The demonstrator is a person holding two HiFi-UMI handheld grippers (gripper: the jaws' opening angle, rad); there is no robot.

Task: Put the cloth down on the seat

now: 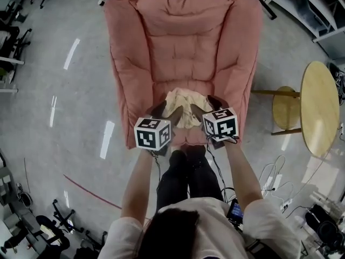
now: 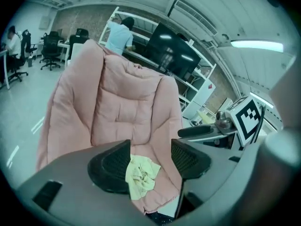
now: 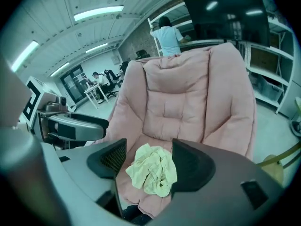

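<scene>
Head view shows your two grippers held side by side over the front edge of the pink quilted fabric armchair. Your left gripper and your right gripper both point toward the chair back, each with its marker cube nearest you. The crumpled pale-yellow cloth lies on the front part of the seat cushion, between the two grippers in this view.

Left gripper view: the jaws stand wide apart and released. The cloth appears low in the gap, nearer the left-hand jaw, resting on the seat with neither pad pressing on it.

Right gripper view: the jaws are likewise spread and grasp nothing. The cloth sits in the gap on the cushion. Its edge overlaps the right-hand jaw in the picture, and contact there cannot be confirmed.

On your right, a round light wooden table stands well apart from the chair.
</scene>
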